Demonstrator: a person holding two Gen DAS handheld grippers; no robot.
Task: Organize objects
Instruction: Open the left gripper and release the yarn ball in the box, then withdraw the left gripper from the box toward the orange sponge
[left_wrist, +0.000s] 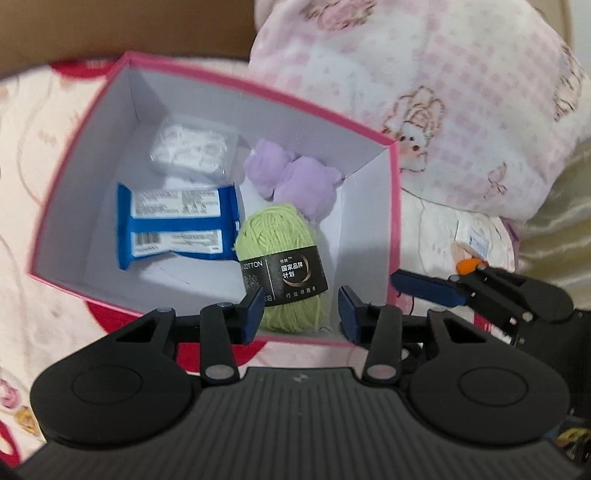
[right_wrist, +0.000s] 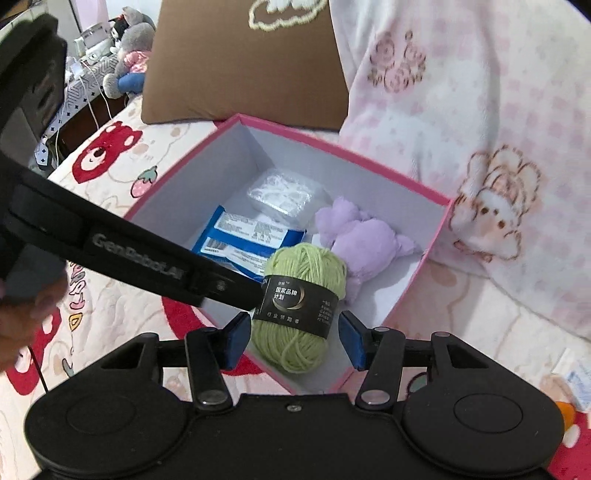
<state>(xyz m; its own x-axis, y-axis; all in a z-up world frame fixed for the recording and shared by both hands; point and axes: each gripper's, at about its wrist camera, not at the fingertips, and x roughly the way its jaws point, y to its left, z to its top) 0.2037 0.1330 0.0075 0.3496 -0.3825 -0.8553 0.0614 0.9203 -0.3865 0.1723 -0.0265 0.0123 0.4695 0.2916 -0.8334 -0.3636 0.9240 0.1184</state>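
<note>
A pink box (left_wrist: 394, 221) with a white inside stands open on the bed; it also shows in the right wrist view (right_wrist: 439, 229). In it lie a green yarn ball (left_wrist: 284, 266) (right_wrist: 304, 306) with a black label, a purple plush toy (left_wrist: 295, 177) (right_wrist: 362, 240), a blue packet (left_wrist: 177, 225) (right_wrist: 251, 236) and a clear bag of white items (left_wrist: 195, 147) (right_wrist: 284, 195). My left gripper (left_wrist: 301, 314) is open above the box's near edge, the yarn between its pads but apart from them. My right gripper (right_wrist: 295, 341) is open above the yarn.
A pink-and-white rabbit-print blanket (left_wrist: 443, 92) (right_wrist: 480, 110) is heaped behind and right of the box. A brown cushion (right_wrist: 240, 62) leans behind it. The bedsheet (right_wrist: 110, 166) has red cartoon prints. Plush toys and cables (right_wrist: 125, 55) sit on a side table at far left.
</note>
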